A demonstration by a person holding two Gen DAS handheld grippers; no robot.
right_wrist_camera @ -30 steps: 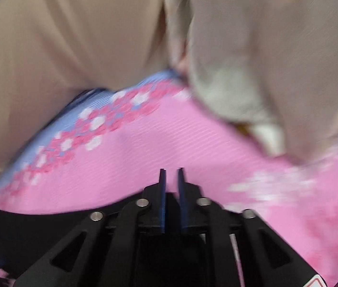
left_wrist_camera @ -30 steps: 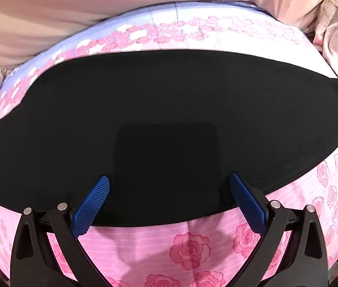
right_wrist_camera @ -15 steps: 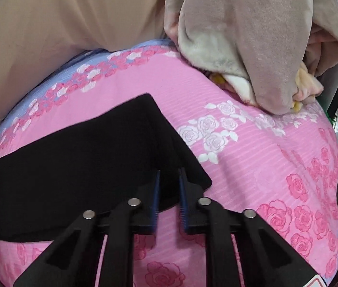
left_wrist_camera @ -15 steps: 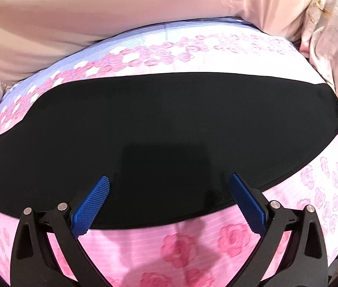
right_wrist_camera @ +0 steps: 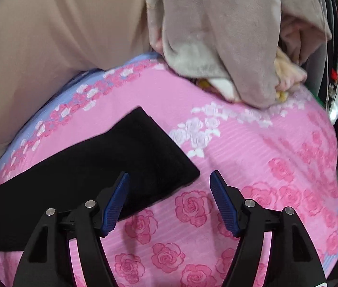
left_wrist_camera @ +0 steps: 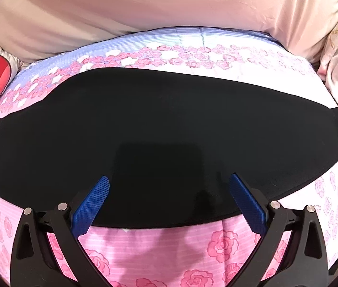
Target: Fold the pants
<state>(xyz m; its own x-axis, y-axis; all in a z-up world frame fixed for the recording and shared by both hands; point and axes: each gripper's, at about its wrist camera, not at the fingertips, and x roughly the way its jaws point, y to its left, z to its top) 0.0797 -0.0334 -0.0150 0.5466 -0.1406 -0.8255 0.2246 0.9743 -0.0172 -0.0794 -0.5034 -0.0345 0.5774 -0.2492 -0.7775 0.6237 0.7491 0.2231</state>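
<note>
The black pants (left_wrist_camera: pixel 164 129) lie flat across the pink rose bedsheet (right_wrist_camera: pixel 252 167), doubled lengthwise. The left gripper (left_wrist_camera: pixel 169 198) hovers spread and empty; the right gripper (right_wrist_camera: pixel 169 191) is opening over their corner, nothing pinched, likely releasing.

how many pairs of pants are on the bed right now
1. The black pants lie flat across the pink flowered bedspread, one end reaching the right claw. The heaped blankets behind could hide more.

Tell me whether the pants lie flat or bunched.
Flat. The black pants lie as one long smooth band across the pink sheet, edges straight, no bunching. Whether they are already folded lengthwise cannot be told.
</note>
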